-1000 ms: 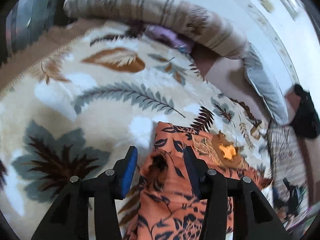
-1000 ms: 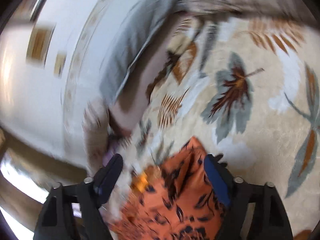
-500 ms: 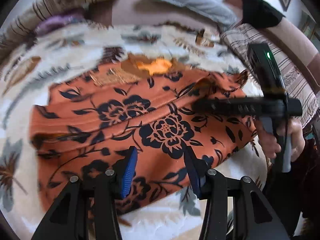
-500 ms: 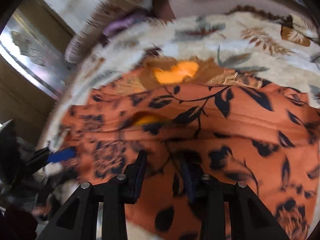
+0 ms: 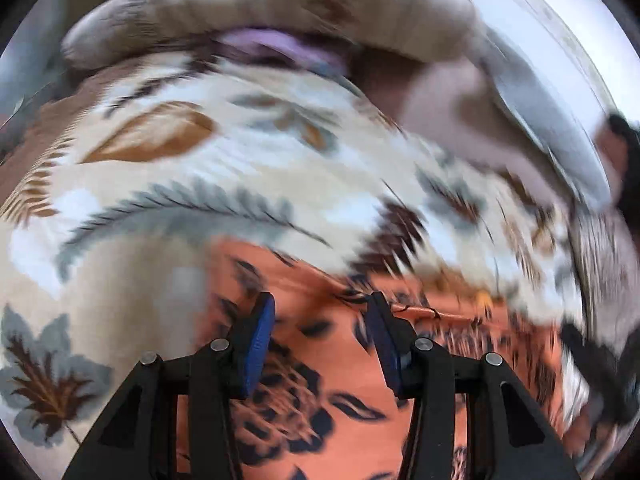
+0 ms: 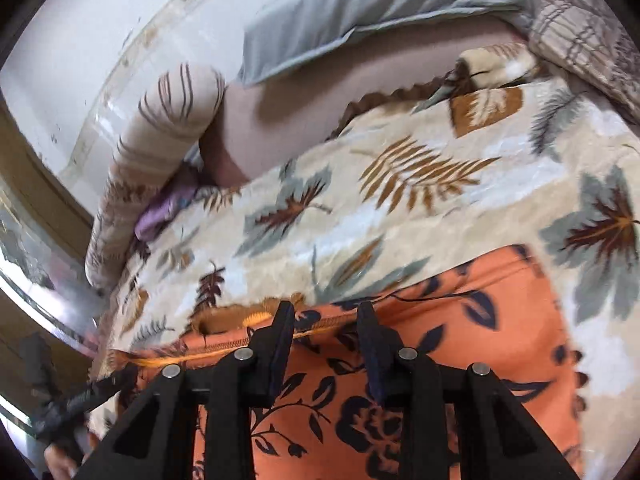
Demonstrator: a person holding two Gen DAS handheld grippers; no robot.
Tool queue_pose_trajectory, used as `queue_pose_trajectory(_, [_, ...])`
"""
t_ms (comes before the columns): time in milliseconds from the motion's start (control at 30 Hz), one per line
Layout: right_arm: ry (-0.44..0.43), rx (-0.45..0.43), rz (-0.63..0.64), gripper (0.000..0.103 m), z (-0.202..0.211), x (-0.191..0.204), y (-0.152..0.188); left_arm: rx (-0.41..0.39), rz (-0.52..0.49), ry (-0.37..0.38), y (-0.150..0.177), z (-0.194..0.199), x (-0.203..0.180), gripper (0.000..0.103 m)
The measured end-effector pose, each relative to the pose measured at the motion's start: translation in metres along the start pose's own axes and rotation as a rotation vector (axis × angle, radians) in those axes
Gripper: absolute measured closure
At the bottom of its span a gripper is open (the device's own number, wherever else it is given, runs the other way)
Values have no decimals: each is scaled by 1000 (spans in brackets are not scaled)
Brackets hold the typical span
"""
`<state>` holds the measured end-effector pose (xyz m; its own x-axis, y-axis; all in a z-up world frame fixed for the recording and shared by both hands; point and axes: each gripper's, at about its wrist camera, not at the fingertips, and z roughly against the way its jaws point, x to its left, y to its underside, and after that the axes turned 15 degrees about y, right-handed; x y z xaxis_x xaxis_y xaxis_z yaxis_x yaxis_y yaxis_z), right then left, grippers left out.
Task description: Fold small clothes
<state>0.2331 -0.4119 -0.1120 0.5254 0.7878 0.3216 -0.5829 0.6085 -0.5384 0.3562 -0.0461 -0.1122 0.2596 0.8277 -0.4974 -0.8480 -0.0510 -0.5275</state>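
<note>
From the left wrist, badly blurred, the left gripper [image 5: 322,312] points down at an orange garment with a dark floral print [image 5: 320,380], which lies on a cream blanket patterned with leaves [image 5: 160,184]. The jaws stand partly spread, blue pads facing each other, with the garment's upper edge running just beyond and between the tips; the blur hides whether the pads press on any cloth, so I cannot tell if anything is pinched. Beyond the gripper, past the blanket, a striped bolster [image 5: 280,12] lies across the top with a bit of purple cloth [image 5: 276,46] tucked under it, and a grey pillow [image 5: 560,148] sits off to the right. From the right wrist, which is sharp, the right gripper [image 6: 325,312] hovers over the same orange garment [image 6: 460,360], its tips at the stitched top hem. The jaws are narrowly spread, a gap plainly open between the pads and the hem line showing through it, nothing pinched. The garment spreads below and to the right of the tips. Ahead lies the blanket [image 6: 400,220], then the grey pillow [image 6: 360,12]; the bolster [image 6: 160,152] and purple cloth [image 6: 160,212] are ahead to the left.
</note>
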Motion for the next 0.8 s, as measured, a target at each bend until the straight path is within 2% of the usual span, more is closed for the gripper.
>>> queue_pose_trajectory(67, [7, 33, -14, 66, 2, -7, -2, -4, 12, -6, 1, 9, 6, 54])
queue_pose_trajectory(300, [25, 159, -92, 66, 11, -37, 7, 151, -178, -19, 61, 30, -16, 54])
queue_pose_trajectory(400, [38, 171, -122, 66, 16, -48, 13, 190, -243, -17, 86, 37, -24, 54])
queue_pose_trajectory(467, [28, 177, -116, 65, 18, -47, 16, 208, -281, -40, 101, 41, -27, 54])
queue_pose_trajectory(567, [13, 190, -44, 65, 18, -29, 24, 199, -341, -64, 118, 47, -27, 53])
queue_pose_trajectory(667, [13, 180, 73, 65, 14, 2, 34, 204, -414, -115, 129, 43, -29, 47])
queue_pose_trajectory(800, [-44, 198, 199, 65, -8, 51, 41, 196, -472, -159, 137, 33, -38, 27])
